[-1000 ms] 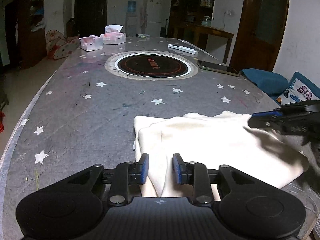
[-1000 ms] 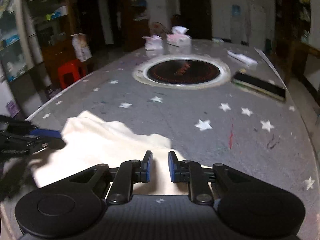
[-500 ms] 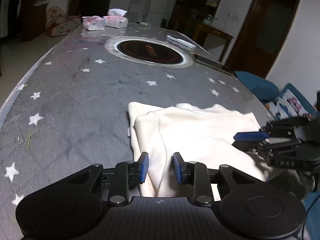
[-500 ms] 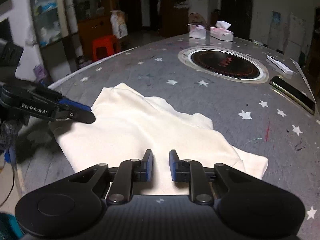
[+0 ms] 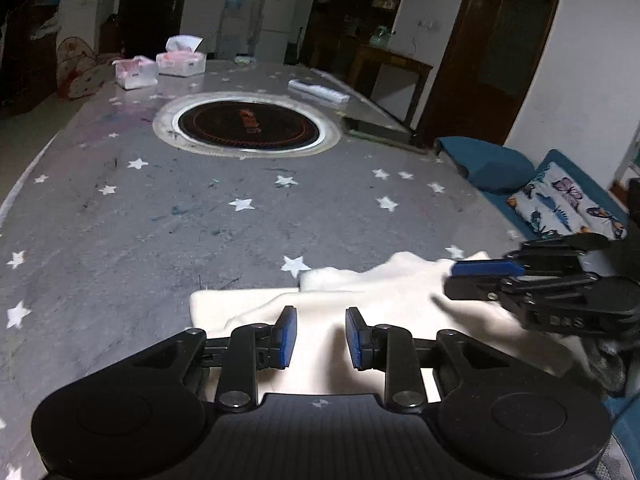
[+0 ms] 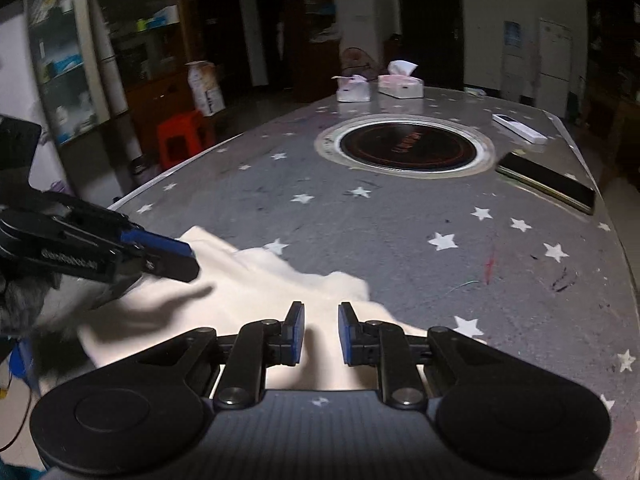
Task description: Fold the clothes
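A cream garment lies folded and rumpled at the near edge of the grey star-patterned table. My left gripper is open just above its near-left part, nothing between the pads. My right gripper is open over the garment, also empty. Each gripper shows in the other's view: the right one at the garment's right side, the left one at its left side.
A round black hotplate is set in the table's middle. Two tissue boxes stand at the far end. A white remote and a dark phone lie near the right edge. A blue sofa stands to the right.
Both grippers have drawn back toward the near edge and tilted up, so less of the garment shows. The garment lies in the same place. Both stay open and empty.
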Demonstrator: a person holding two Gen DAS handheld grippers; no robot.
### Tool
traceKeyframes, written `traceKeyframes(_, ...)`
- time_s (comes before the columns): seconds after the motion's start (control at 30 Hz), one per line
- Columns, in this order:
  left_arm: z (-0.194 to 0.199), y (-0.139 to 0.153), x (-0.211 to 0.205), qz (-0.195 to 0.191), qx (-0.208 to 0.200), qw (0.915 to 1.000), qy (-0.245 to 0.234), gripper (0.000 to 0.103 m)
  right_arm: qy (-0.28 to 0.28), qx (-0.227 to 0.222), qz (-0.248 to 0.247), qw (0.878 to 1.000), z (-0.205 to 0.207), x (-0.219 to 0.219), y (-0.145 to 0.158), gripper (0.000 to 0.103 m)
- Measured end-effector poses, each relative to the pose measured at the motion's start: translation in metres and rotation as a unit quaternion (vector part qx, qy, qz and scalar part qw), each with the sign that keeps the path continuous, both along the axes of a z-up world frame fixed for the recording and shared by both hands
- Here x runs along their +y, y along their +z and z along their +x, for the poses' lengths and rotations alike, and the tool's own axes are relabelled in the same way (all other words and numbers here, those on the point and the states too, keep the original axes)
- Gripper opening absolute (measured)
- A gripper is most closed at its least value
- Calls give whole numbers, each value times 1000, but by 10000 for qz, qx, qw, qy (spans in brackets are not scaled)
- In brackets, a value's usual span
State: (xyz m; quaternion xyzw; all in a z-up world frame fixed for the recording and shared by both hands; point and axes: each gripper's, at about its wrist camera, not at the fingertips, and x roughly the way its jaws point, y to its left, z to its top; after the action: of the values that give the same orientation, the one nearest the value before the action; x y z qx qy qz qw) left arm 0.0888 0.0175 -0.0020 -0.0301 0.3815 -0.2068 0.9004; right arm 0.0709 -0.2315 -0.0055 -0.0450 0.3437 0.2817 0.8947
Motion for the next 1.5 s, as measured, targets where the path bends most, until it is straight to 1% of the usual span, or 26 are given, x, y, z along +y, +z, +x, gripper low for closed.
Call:
traceKeyframes(0.1, 13, -13, -1, -16, 170, 9998, 109, 26, -129, 76, -45, 9999, 7, 0, -7, 17)
traceKeyframes(0.2, 15, -13, 0, -76, 161, 9997, 140, 27, -277, 221, -54, 9994, 15, -1, -19, 16)
traceKeyframes(0.33, 12, -12, -2, -6, 95, 9999, 142, 27, -345, 250, 67, 9991, 12, -12, -12, 16)
traceKeyframes(0.43, 7, -9, -5, 48, -1, 9999, 103, 28, -288, 165, -40, 9994, -2, -23, 0, 16)
traceKeyframes(0.53, -10, -1, -16, 107, -258, 9995, -171, 28, -166, 19, -219, 9996, -23, -29, 11, 17)
traceKeyframes(0.6, -23, 4, -25, 145, -438, 9982, -380, 28, -101, -14, -244, 9997, -36, -32, 16, 17)
traceKeyframes(0.7, -37, 2, -36, 157, -501, 9967, -618, 28, -29, -59, -237, 9997, -52, -34, 19, 17)
traceKeyframes(0.83, -56, -1, -51, 174, -585, 9937, -936, 28, -18, -80, -214, 9997, -69, -35, 14, 18)
traceKeyframes(0.97, -74, -4, -66, 190, -667, 9898, -1248, 28, -87, -1, -229, 9997, -74, -37, 4, 18)
traceKeyframes(1.07, -73, -12, -66, 188, -549, 9911, -1196, 28, -149, 54, -343, 9993, -76, -39, -8, 18)
traceKeyframes(1.13, -72, -15, -65, 165, -503, 9918, -1166, 28, -148, 30, -296, 9994, -77, -41, -11, 18)
traceKeyframes(1.2, -73, -15, -65, 139, -494, 9921, -1146, 28, -162, 40, -306, 9994, -76, -43, -8, 18)
traceKeyframes(1.27, -74, -14, -65, 128, -491, 9923, -1132, 30, -153, -42, -341, 9993, -74, -42, -2, 18)
traceKeyframes(1.4, -75, -15, -66, 127, -499, 9923, -1124, 32, -84, -142, -205, 9997, -62, -36, 4, 18)
traceKeyframes(1.5, -79, -13, -60, 117, -485, 9928, -1090, 35, 69, -22, -286, 9996, -53, -28, -4, 19)
